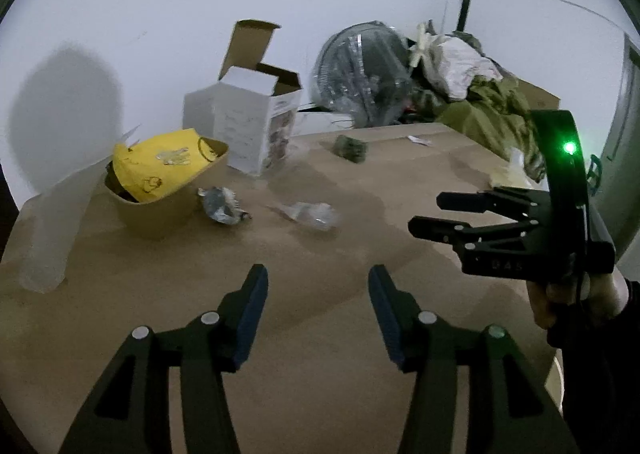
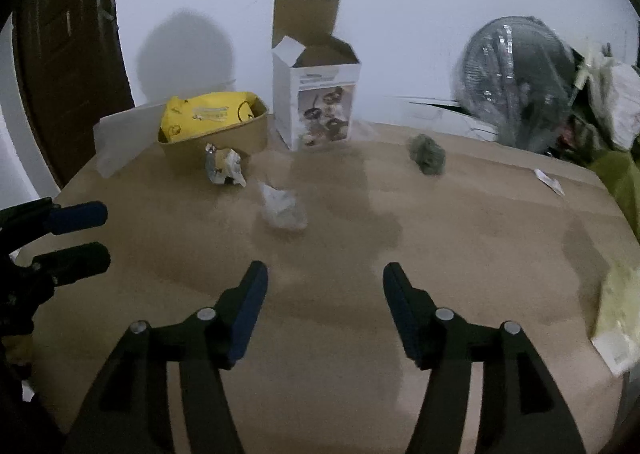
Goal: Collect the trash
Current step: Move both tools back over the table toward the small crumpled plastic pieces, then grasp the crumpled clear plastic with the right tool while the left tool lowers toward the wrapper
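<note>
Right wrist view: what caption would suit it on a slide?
Open right gripper hovers over a brown table strewn with crumpled wrappers, facing a paper bowl and an opened box.

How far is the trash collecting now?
Done: a yellow wrapper already sits in the brown paper bowl. In hand: nothing; left gripper and right gripper are open. Left: crumpled foil wrapper, clear plastic scrap, green wad.

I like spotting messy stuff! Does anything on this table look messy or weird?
Yes. Loose trash lies on the brown table: a crumpled foil wrapper, a clear plastic scrap, a dark green wad and a small white packet. The white carton stands open, and a yellow pack bulges out of the paper bowl.
</note>
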Demonstrator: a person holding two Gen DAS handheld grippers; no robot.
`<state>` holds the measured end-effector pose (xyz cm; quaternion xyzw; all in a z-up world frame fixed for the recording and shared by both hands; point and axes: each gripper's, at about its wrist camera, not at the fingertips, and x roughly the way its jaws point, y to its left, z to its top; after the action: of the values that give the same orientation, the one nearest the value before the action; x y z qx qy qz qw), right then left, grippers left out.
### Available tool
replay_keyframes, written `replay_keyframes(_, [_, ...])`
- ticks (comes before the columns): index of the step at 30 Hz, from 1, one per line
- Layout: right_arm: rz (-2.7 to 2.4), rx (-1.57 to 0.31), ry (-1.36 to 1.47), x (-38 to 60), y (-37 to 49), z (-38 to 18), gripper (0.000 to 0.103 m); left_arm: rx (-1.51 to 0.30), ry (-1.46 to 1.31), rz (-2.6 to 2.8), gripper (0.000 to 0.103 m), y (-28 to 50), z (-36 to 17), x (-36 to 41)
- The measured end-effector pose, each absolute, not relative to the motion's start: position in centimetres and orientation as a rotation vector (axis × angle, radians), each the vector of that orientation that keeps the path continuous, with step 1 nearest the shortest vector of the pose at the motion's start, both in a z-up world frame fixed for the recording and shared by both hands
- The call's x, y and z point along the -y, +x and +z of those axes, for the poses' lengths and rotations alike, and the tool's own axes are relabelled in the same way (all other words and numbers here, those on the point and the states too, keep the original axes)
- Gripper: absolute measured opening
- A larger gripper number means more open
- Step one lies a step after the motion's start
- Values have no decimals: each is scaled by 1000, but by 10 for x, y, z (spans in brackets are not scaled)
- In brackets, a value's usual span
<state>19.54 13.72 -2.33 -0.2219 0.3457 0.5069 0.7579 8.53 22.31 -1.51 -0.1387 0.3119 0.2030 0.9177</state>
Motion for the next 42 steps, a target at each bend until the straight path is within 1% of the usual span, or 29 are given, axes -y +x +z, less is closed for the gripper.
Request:
replay_keyframes(12, [1218, -803, -546, -219, 220, -54, 58, -697, -315, 472, 54, 111, -32, -273])
replay_keyframes(18, [1241, -828, -585, -241, 226, -70, 58, -723, -313, 506, 55, 128, -41, -296])
replay_keyframes(22, [1253, -831, -598, -246, 226, -76, 58, -753, -243, 515, 55, 147, -48, -306])
replay_keyframes(26, [1269, -847, -606, -249, 226, -82, 58, -767, -239, 537, 55, 158, -54, -319])
replay_keyframes(27, [1273, -851, -610, -249, 226, -83, 51, -773, -243, 539, 55, 160, -55, -323])
replay_keyframes(28, [1276, -853, -611, -249, 226, -84, 40, -778, -245, 538, 55, 163, -57, -326])
replay_keyframes(29, [1278, -858, -612, -250, 227, -85, 35, -782, -243, 534, 55, 164, -58, -328])
replay_keyframes(30, [1280, -862, -614, -250, 227, -86, 34, -787, -234, 527, 55, 167, -59, -329])
replay_keyframes(31, [1281, -859, -612, -249, 226, -86, 26, -794, -228, 522, 55, 170, -59, -330])
replay_keyframes(40, [1272, -804, -556, -224, 232, -66, 24, -853, -191, 515, 54, 193, -68, -338])
replay_keyframes(42, [1256, -800, -539, -214, 235, -62, 24, -858, -193, 526, 49, 195, -70, -340])
